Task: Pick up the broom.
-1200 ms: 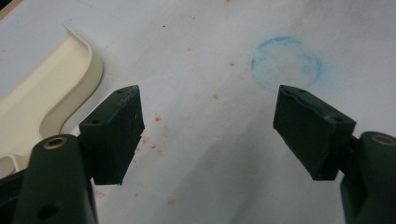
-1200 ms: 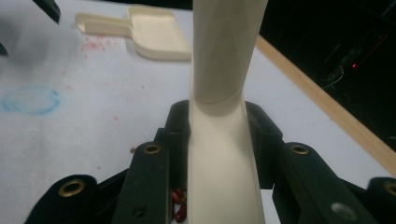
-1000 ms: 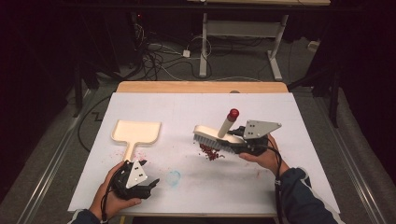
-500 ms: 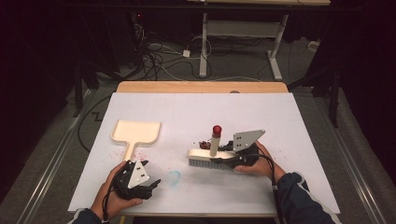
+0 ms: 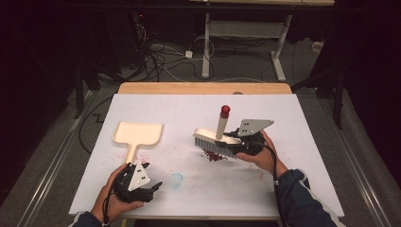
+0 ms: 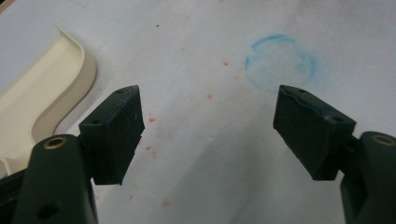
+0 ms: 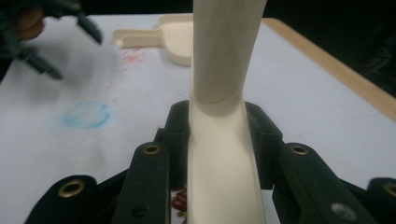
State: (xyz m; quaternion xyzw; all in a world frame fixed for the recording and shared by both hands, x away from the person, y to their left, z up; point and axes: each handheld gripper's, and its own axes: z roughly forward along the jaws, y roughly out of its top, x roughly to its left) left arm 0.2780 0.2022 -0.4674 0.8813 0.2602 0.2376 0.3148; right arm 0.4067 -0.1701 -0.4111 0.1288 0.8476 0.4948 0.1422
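white table [image 5: 302, 123], brush [image 5: 215, 138] unmarked, right gripper [image 5: 235, 138] clamping.

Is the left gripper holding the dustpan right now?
No, the left gripper has its jaws spread open over bare table, with the cream dustpan lying off to one side, untouched.

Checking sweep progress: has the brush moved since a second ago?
Yes. The brush, held in the right gripper, swept toward the person and back out, staying right of the unmoved dustpan.
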